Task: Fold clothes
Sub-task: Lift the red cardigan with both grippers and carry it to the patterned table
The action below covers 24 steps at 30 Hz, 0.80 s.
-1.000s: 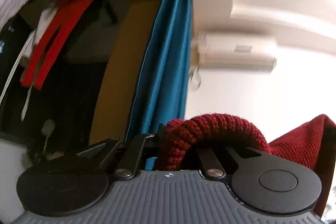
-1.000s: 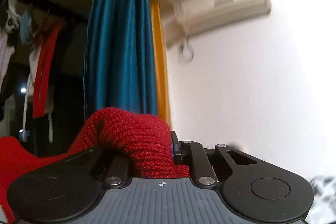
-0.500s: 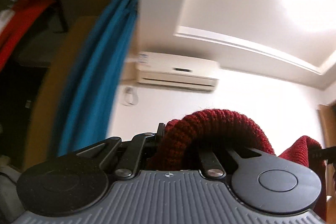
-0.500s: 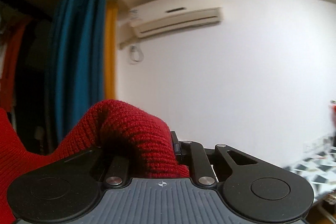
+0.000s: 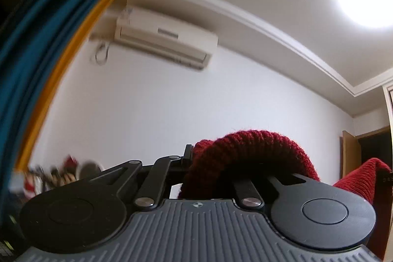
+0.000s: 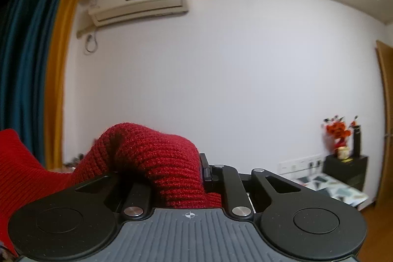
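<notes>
A red knit garment [image 6: 152,154] is clamped in both closed jaws, stretched sideways between the left gripper [image 5: 194,171] and right gripper [image 6: 196,178], raised toward the wall.

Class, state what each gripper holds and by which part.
Both the left gripper and right gripper are shut on a bunched fold of the red knit sweater; which part cannot be told.

Both tool tips buried under red knit [image 5: 248,151]; shelf clutter [image 5: 56,176] blurred.
</notes>
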Each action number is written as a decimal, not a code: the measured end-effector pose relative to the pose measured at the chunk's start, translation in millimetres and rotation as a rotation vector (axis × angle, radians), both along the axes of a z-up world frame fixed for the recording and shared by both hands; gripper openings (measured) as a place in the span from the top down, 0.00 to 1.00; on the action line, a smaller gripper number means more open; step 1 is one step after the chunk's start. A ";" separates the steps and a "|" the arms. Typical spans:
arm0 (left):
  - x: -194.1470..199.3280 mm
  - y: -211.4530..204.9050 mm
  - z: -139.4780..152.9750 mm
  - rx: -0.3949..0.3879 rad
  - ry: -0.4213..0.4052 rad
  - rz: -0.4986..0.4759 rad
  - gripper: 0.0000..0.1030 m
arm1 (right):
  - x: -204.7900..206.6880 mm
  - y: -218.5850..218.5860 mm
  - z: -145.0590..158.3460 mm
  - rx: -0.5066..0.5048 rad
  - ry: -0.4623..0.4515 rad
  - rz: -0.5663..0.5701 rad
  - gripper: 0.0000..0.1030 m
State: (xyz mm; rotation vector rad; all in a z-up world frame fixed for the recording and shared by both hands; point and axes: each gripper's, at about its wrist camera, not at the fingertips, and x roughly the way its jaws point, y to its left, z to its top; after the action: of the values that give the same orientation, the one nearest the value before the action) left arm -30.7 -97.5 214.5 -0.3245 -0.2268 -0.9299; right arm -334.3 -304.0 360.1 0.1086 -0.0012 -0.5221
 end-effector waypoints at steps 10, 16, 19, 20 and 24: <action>3.1 -164.1 -9.2 0.053 0.032 -0.067 0.94 | -38.5 -191.0 -26.3 0.061 -0.024 -0.128 0.86; 25.3 -266.7 -25.8 0.050 0.027 -0.109 0.94 | -20.2 -299.1 -46.3 0.038 0.006 -0.178 0.86; 44.1 -314.7 -32.2 0.066 0.011 -0.117 0.94 | 1.8 -347.7 -54.6 0.030 0.003 -0.189 0.86; 48.9 -328.3 -35.7 0.078 0.004 -0.116 0.94 | 7.9 -363.9 -58.6 0.039 0.000 -0.191 0.86; 67.0 -379.4 -55.9 0.139 -0.026 -0.093 0.94 | 26.7 -417.1 -82.8 0.051 -0.008 -0.195 0.86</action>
State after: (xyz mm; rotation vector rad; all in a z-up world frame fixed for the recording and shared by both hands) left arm 36.3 -477.0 158.6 -0.1961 -0.1705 -1.0369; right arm -307.6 -721.1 277.3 0.1617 -0.0066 -0.7168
